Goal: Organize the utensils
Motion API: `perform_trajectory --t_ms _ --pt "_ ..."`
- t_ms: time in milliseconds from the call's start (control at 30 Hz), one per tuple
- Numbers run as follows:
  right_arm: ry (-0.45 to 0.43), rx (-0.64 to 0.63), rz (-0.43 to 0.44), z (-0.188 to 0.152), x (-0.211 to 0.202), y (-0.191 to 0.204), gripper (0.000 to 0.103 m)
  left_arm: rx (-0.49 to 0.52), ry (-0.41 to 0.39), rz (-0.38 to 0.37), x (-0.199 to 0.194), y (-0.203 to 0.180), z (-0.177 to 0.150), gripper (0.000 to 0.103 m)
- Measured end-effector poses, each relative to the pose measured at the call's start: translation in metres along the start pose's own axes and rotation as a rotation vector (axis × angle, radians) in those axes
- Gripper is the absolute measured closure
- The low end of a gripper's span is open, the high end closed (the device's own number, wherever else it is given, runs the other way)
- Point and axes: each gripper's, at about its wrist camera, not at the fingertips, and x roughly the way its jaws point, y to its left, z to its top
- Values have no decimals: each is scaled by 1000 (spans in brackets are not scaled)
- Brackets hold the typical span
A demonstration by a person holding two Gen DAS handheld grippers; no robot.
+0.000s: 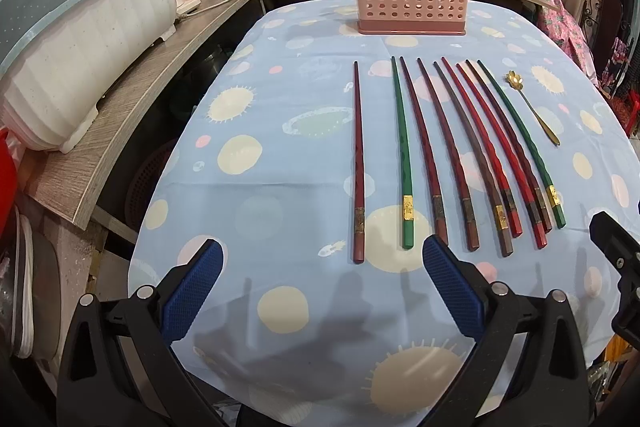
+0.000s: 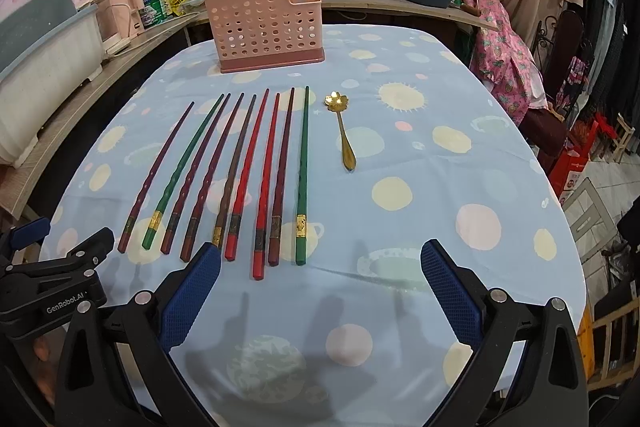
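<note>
Both the left gripper (image 1: 322, 263) and right gripper (image 2: 320, 263) have wide, empty jaws near the chopsticks (image 2: 240, 171), with the pink basket (image 2: 267, 27) behind them.

I count nine chopsticks (image 2: 224, 171): two green, two bright red, five dark brown or maroon; one gold spoon (image 2: 343, 131); one pink holder (image 2: 268, 27)

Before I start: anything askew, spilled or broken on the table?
Nothing stands out. Nine chopsticks lie side by side, apart from one another, the gold spoon lies to their right, and the pink holder stands upright behind them. Left gripper and right gripper are open, holding nothing.
</note>
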Motion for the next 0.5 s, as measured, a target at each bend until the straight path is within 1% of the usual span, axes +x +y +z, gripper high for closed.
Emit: perform_trajectory --t_ms 500 --pt "4 -4 1 0 0 1 7 -2 0 -1 -1 2 -1 8"
